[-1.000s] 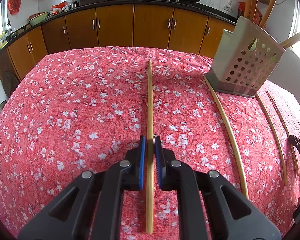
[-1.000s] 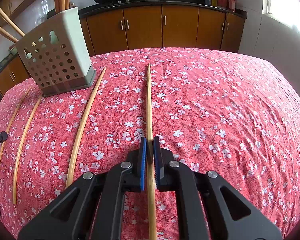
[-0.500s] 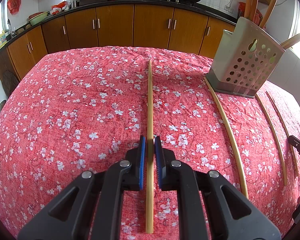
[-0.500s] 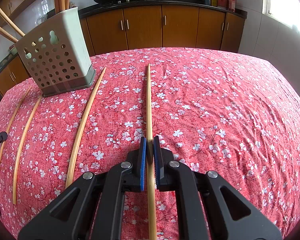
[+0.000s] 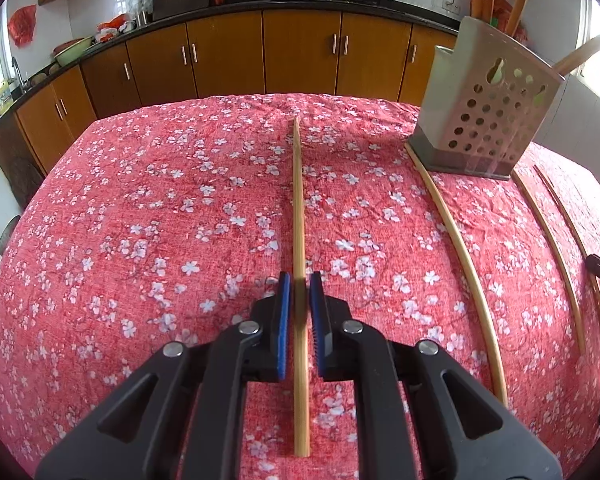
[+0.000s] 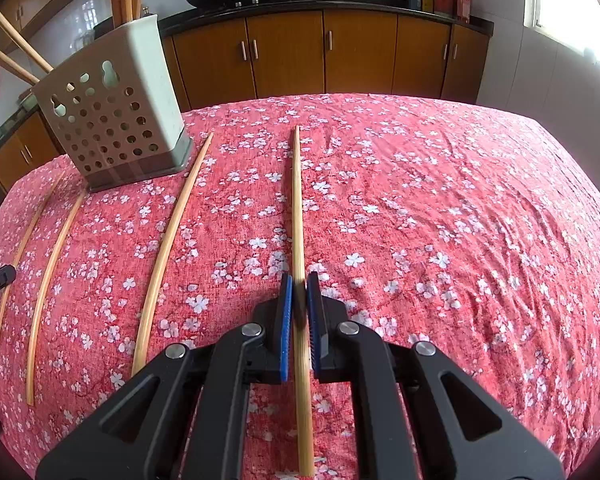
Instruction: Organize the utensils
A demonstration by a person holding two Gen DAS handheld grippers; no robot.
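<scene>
Bamboo chopstick [image 5: 299, 216] sits clamped between the blue pads of the left gripper [image 5: 299, 312] in the left wrist view, running from 6 o'clock straight up toward 12 o'clock over the red flowered tablecloth [image 5: 140, 220]. At 2 o'clock stands the perforated holder [image 5: 488, 116], already carrying several sticks upright. Three more loose sticks lie on the cloth at 3 to 4 o'clock, the nearest one [image 5: 460, 248] touching the holder's base at its far end. A black tip at the 3 o'clock edge is probably the other tool.

From the right wrist view, the right gripper [image 6: 299, 312] is likewise closed on a chopstick [image 6: 298, 216], pinched near its thick end so the long part points away from the hand. Here the holder [image 6: 116, 112] rises at 10 o'clock, with three loose sticks spread between 8 and 10 o'clock.

Gripping each stick low down likely leaves its far end free to be tipped into the holder, a step not yet done.
</scene>
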